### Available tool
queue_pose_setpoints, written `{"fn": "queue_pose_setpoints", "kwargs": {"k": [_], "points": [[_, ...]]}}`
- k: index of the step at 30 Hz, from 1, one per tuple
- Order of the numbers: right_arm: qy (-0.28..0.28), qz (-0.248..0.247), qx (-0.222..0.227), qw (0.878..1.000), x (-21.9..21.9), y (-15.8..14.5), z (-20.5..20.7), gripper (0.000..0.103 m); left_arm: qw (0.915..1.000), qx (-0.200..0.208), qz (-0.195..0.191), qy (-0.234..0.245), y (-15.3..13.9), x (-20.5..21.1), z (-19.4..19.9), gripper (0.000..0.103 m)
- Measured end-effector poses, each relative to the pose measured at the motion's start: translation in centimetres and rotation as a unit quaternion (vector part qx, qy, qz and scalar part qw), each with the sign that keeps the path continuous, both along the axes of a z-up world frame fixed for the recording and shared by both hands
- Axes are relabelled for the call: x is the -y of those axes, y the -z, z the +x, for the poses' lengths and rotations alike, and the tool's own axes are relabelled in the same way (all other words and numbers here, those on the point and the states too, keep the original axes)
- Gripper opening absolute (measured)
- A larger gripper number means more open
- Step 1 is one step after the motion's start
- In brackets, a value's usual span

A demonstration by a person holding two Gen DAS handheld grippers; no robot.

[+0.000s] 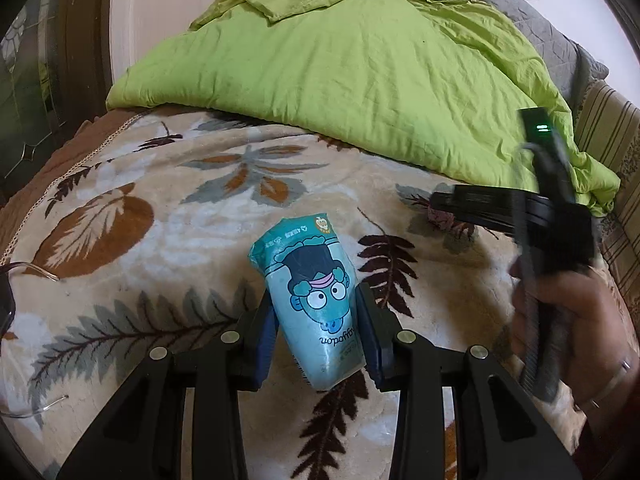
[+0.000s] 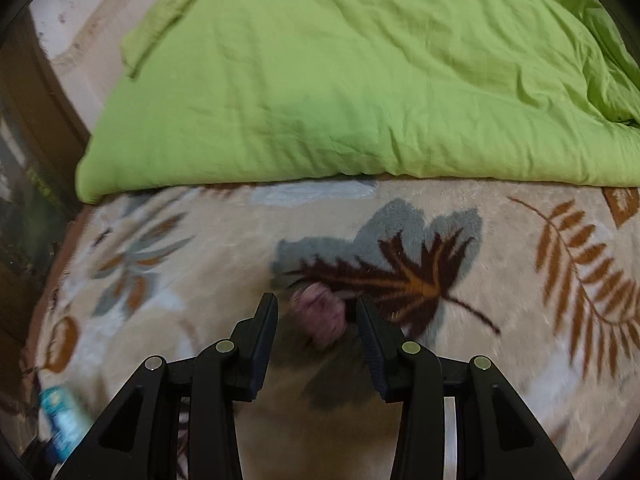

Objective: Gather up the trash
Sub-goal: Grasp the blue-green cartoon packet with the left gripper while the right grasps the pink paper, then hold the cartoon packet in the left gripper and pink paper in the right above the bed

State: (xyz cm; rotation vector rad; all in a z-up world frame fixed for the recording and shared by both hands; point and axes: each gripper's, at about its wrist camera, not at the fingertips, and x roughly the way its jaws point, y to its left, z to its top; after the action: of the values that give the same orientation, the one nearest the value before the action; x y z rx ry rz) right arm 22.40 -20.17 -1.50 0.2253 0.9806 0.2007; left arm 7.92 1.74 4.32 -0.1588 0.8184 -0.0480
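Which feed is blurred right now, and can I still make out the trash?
Left wrist view: sharp on the blue packet, though the right hand-held gripper at the edge smears. Right wrist view: motion blur throughout; the pinkish wad between the open fingers is only a smudge.

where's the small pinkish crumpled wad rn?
Right wrist view: the small pinkish crumpled wad lies on the leaf-patterned beige blanket, between the open right gripper fingers, below the green duvet.

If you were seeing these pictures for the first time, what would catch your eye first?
The bright lime-green quilt heaped across the far side of the bed stands out first. Next comes the teal cartoon-printed packet gripped in the left tool over the leaf-patterned blanket. A small, blurred pinkish wad sits between the open right tool's fingers.
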Motion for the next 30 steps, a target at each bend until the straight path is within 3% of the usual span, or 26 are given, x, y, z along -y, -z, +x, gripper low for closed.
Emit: {"fn": "queue_pose_setpoints", "kwargs": {"k": [2,8,16,22,27,30], "points": [[0.0,0.004,-0.005,1.0,-0.1,0.8,0.6,0.033,1.0,-0.002,-0.004,0.001,0.1,-0.1,0.0,0.036],[-0.009,0.003,0.013,1.0,-0.4,-0.3,-3.1,0.03,1.0,0.002,0.001,0.008,0.1,0.4,-0.2,0.036],[-0.009,0.02,0.065,0.998,1.6,-5.3,-17.9,0.03,0.9993,0.021,0.015,0.027,-0.6,1.6,-2.5,0.036],[0.013,-0.001,0.102,0.995,3.0,-7.0,-28.1,0.03,0.9959,0.05,0.03,0.068,-2.2,4.4,-7.5,0.036],[0.025,-0.008,0.13,0.991,3.9,-7.8,-32.9,0.03,0.9923,0.058,0.043,0.1,-2.4,5.2,-13.8,0.036],[0.038,0.019,0.131,0.99,4.3,-7.9,-34.8,0.03,0.9913,0.065,0.054,0.101,-2.4,4.9,-16.7,0.036]]}}
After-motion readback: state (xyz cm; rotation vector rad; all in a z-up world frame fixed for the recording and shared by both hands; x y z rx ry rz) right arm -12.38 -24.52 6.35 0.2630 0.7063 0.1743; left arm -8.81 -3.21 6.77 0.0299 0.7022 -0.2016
